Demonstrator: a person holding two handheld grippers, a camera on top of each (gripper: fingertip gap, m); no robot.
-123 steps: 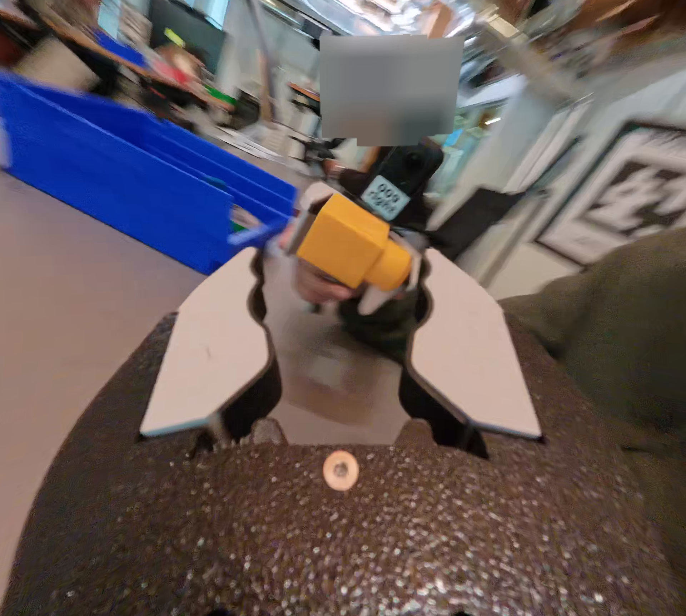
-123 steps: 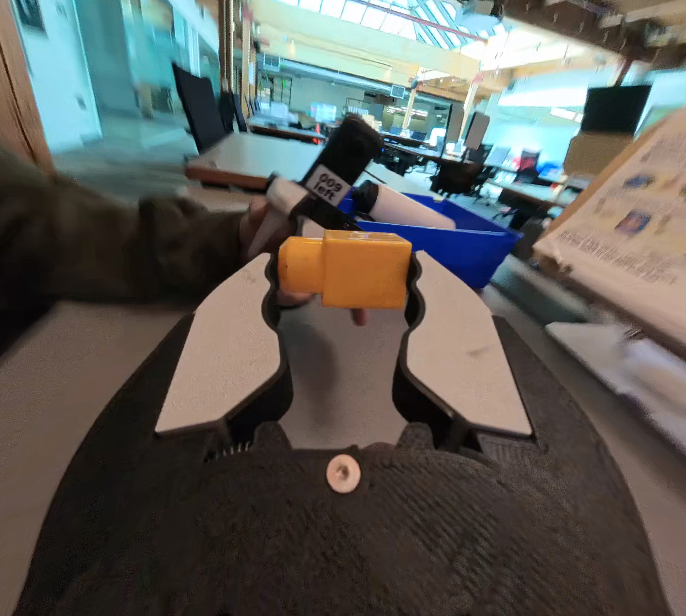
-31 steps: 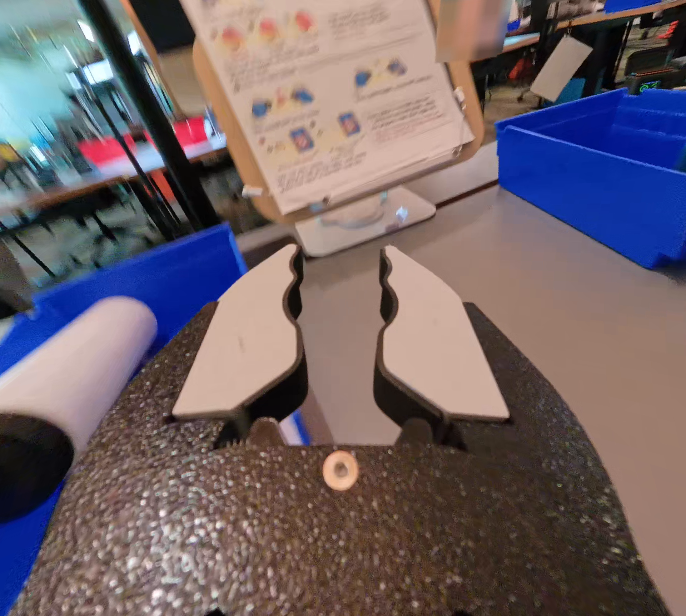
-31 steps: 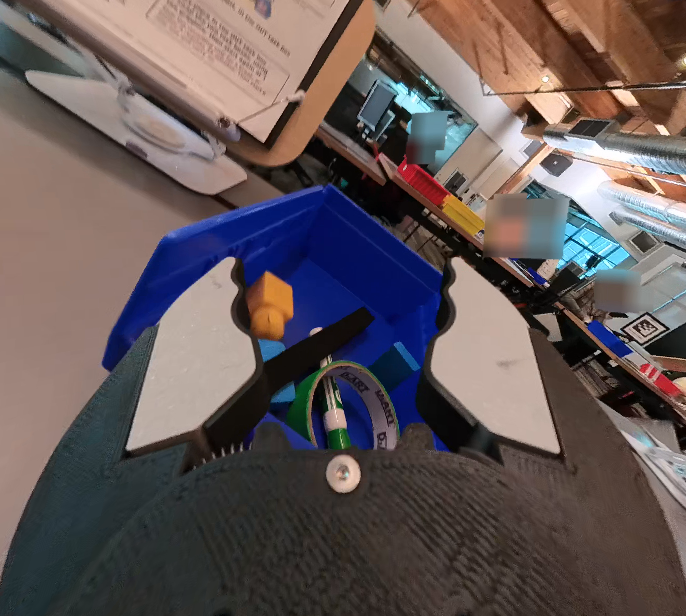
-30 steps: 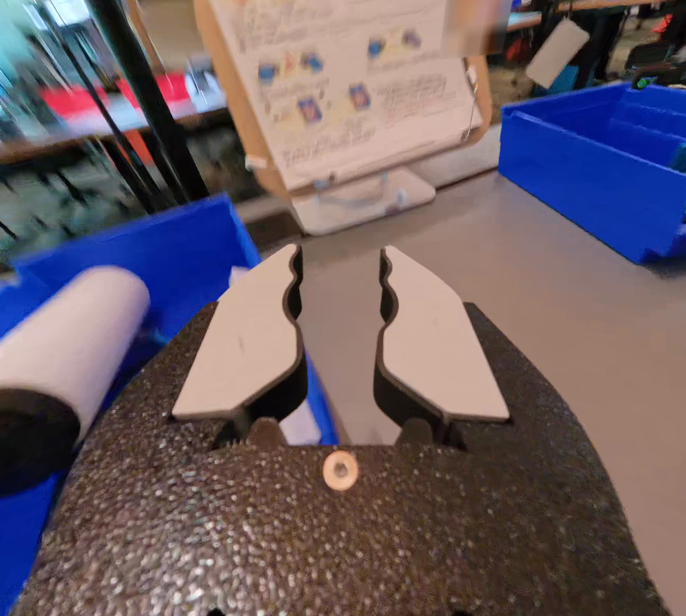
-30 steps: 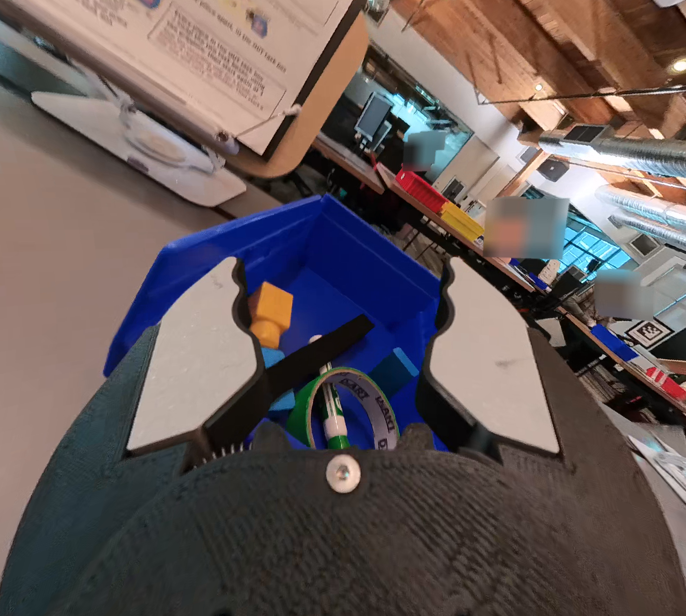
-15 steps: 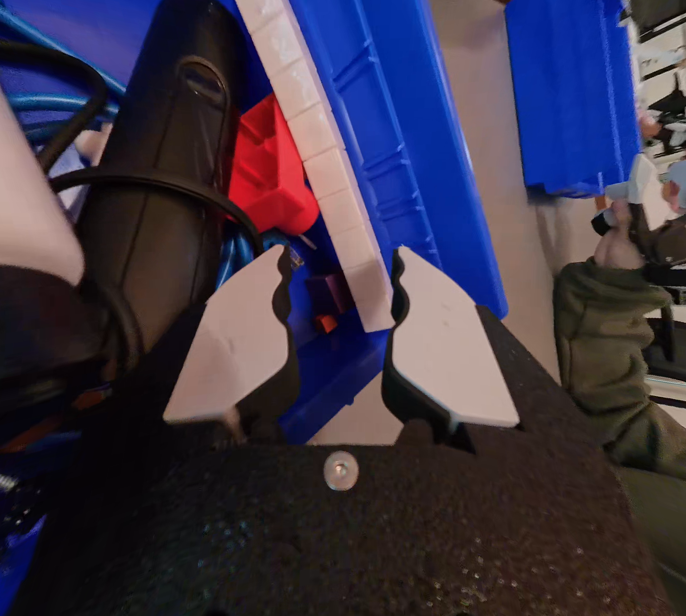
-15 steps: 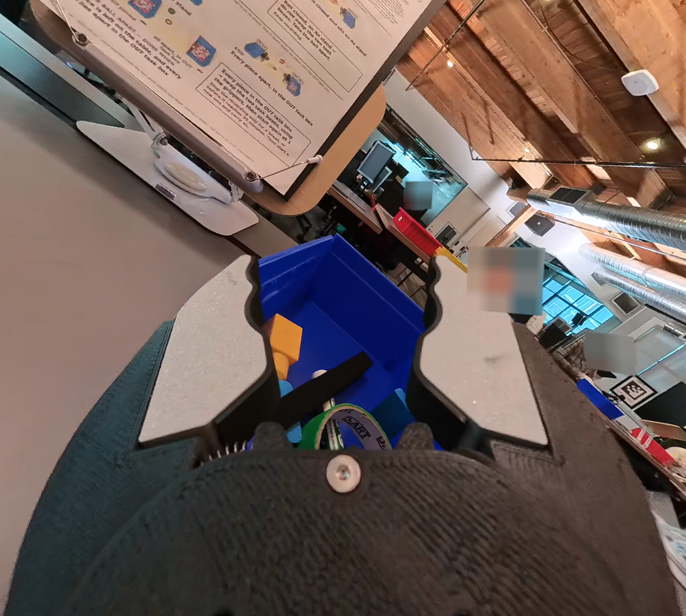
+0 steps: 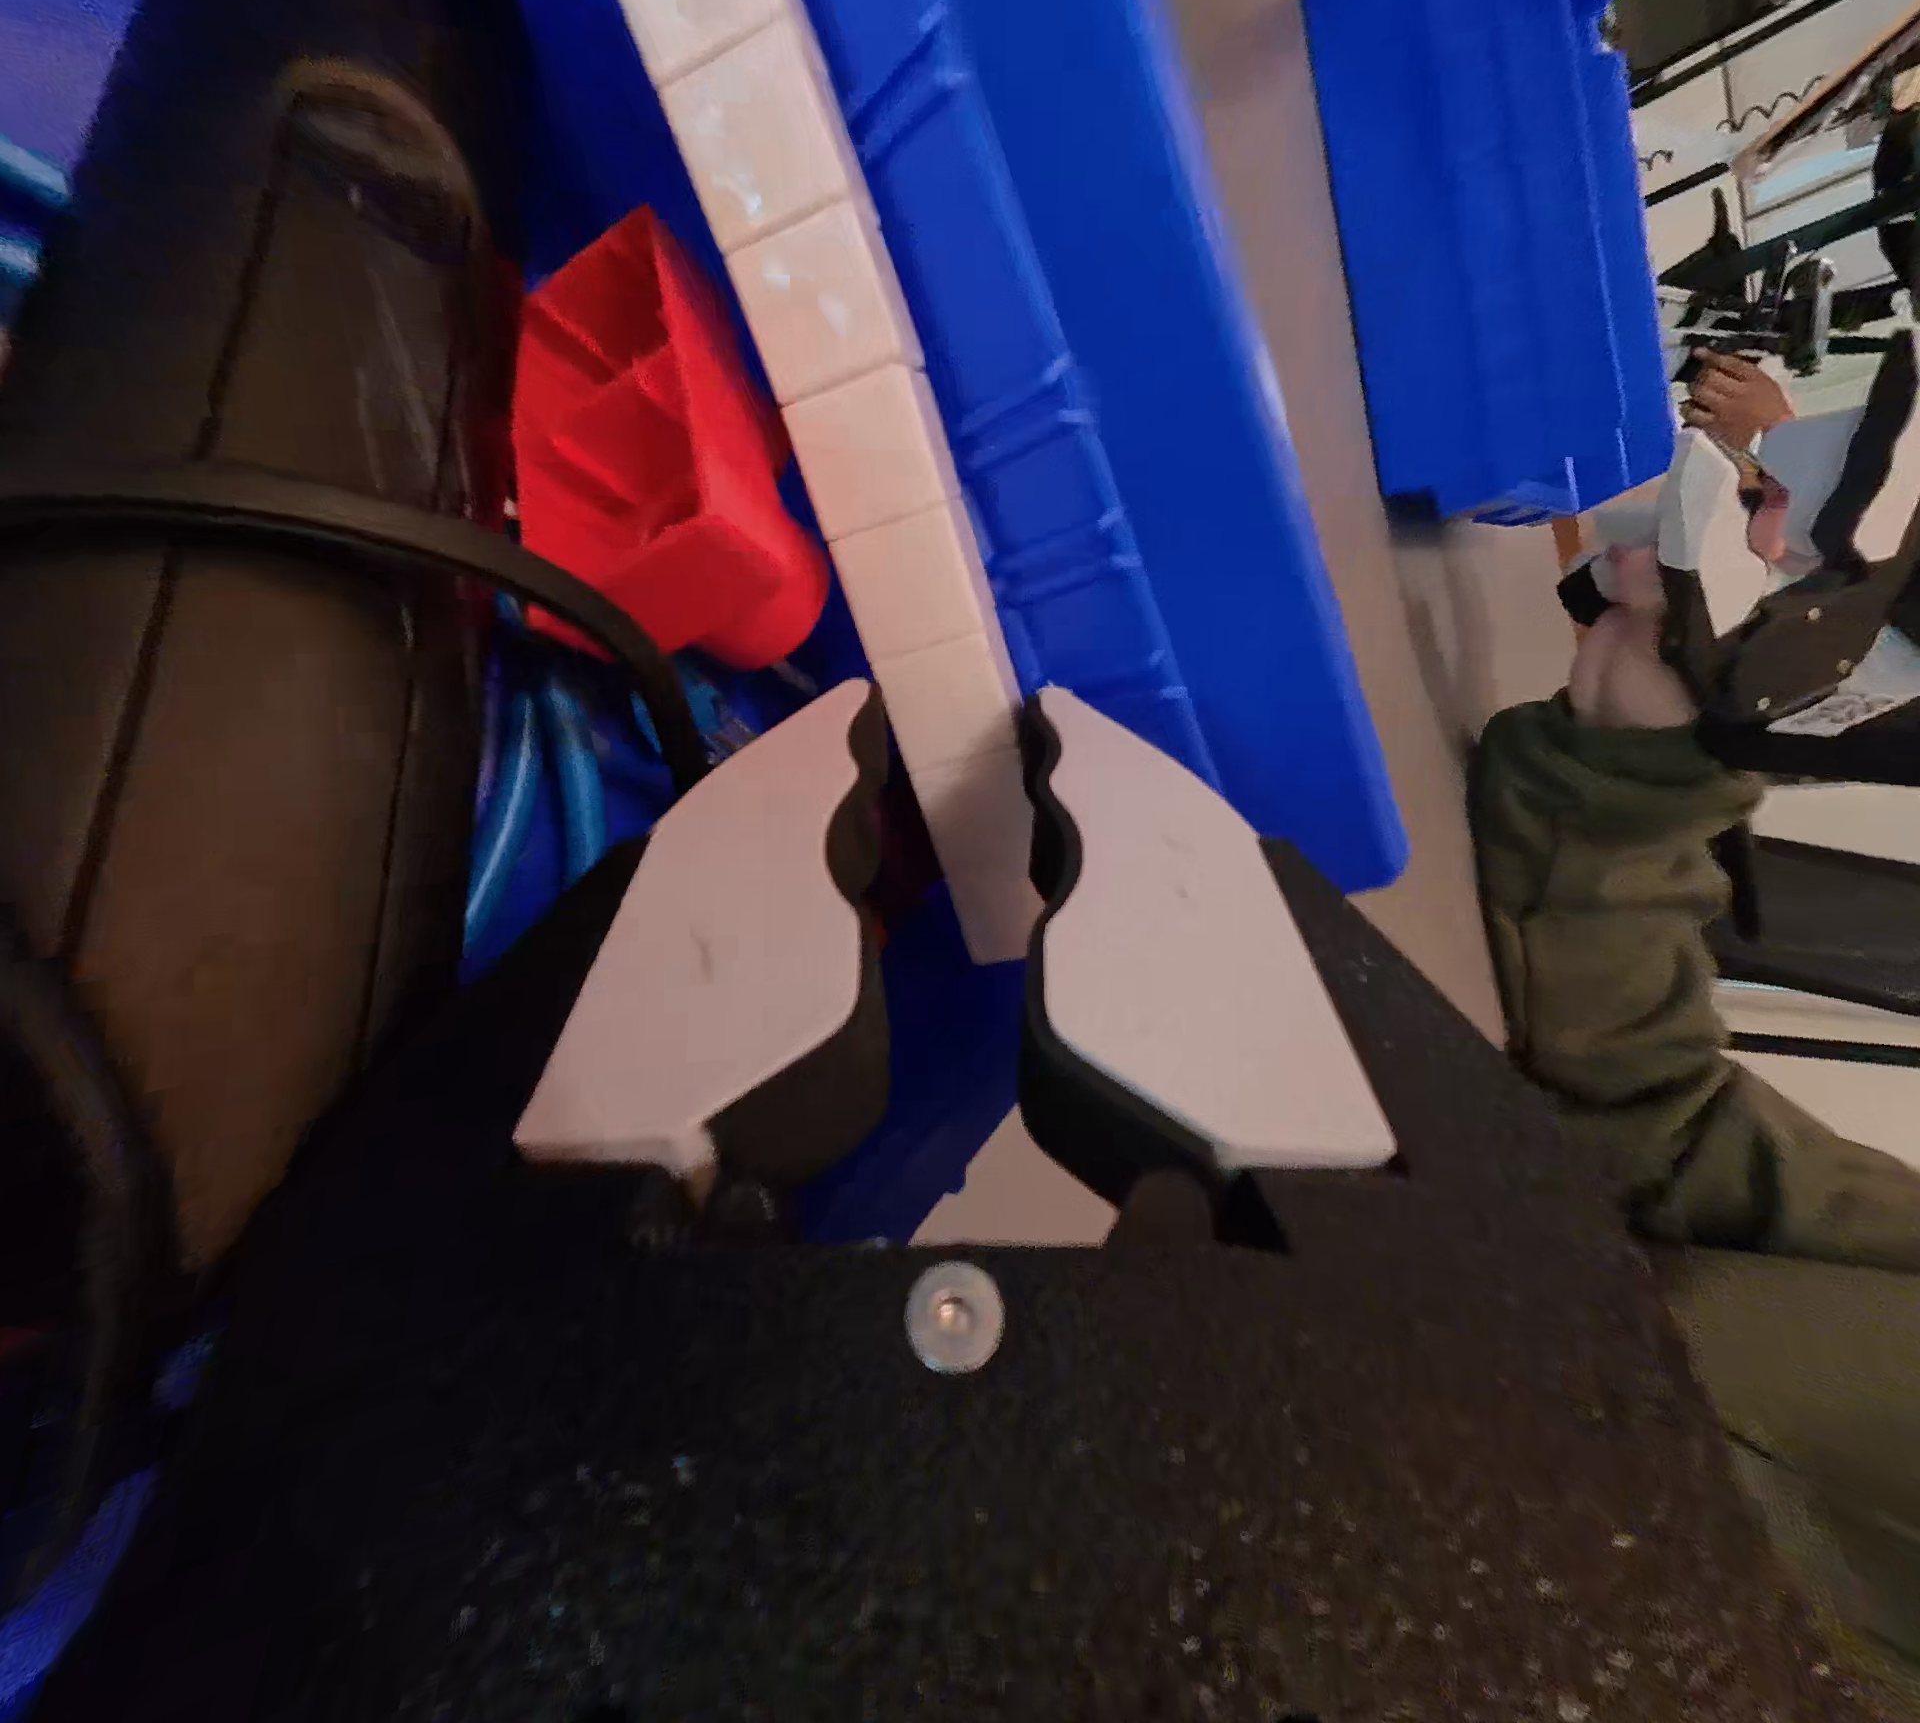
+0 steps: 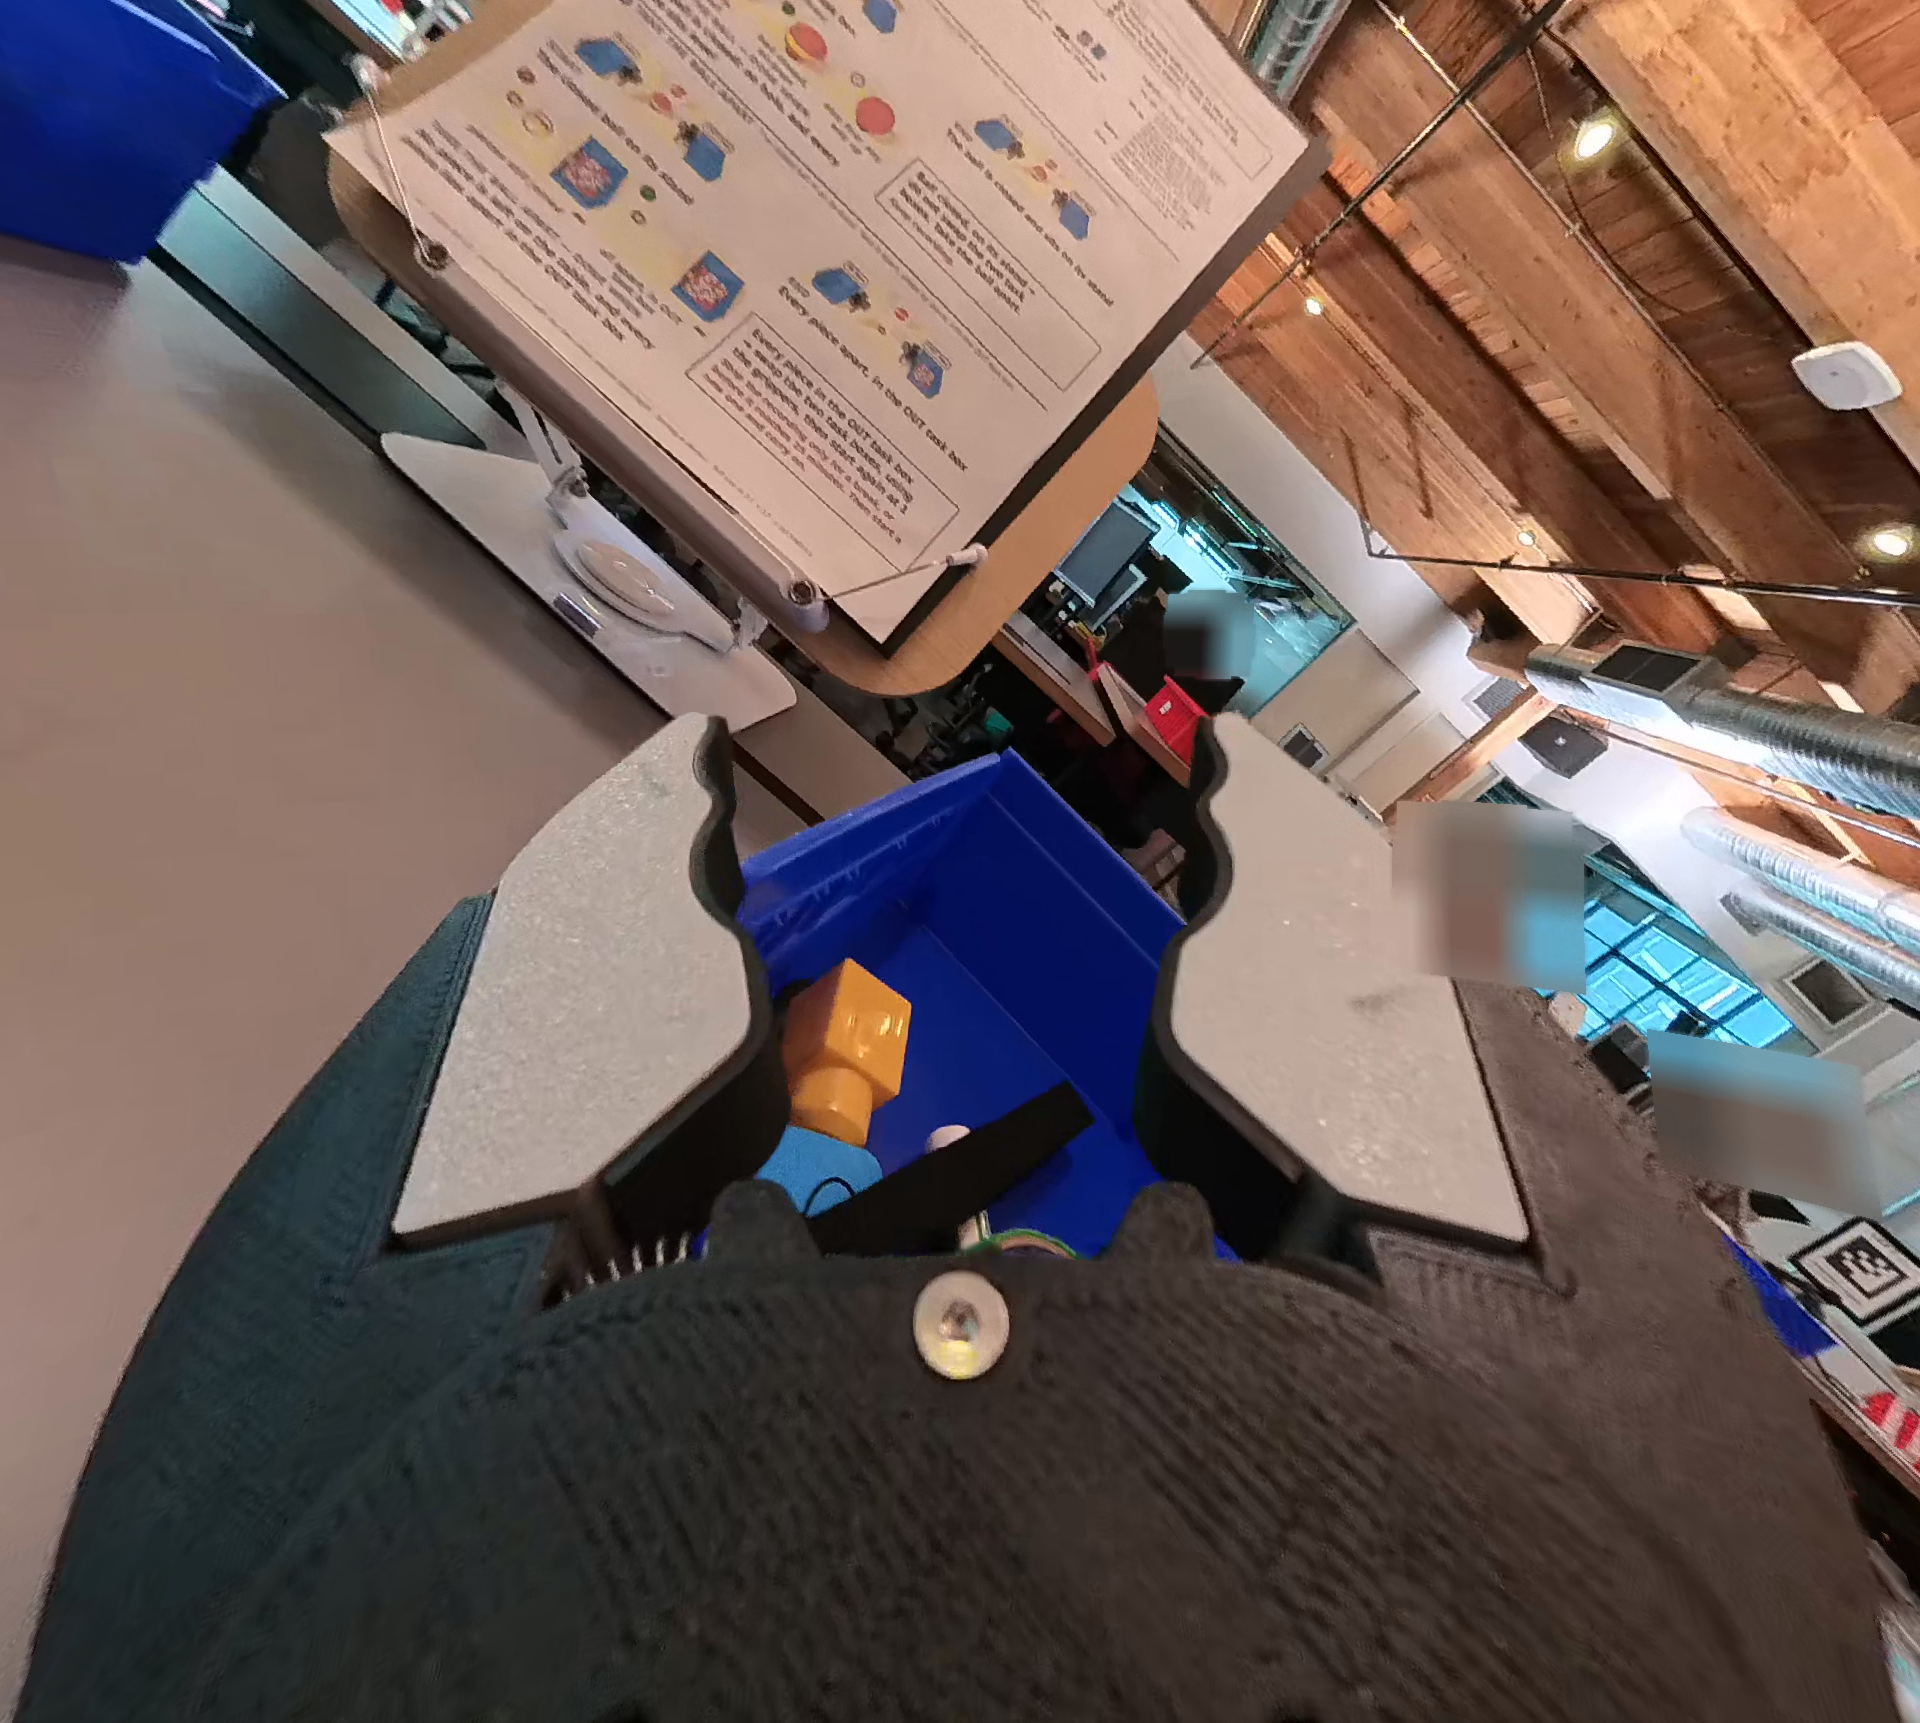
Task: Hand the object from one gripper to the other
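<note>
The task's thing now seems to be the long white segmented strip (image 9: 831, 385), which leans inside the left blue bin (image 9: 1039, 323) against its wall, beside a red block (image 9: 644, 447) and a large black cylinder (image 9: 239, 530). I judge it light and rather soft, like foam; the cuts across it suggest that it may bend or break at a joint, so it is better to take it near the lower end, flat across its two wide faces, and not too hard. The left claw (image 9: 951, 743) has its jaws only a little apart, one on each side of the strip's lower end; they look almost touching it, but I cannot tell if they already press on it. The right claw (image 10: 956, 759) is wide open and empty above the other blue bin (image 10: 1039, 852), where a yellow block (image 10: 847, 1045) lies among other small things. This bin stands on the grey bench (image 10: 208, 634), near a tilted board with a printed sheet (image 10: 821, 219).
</note>
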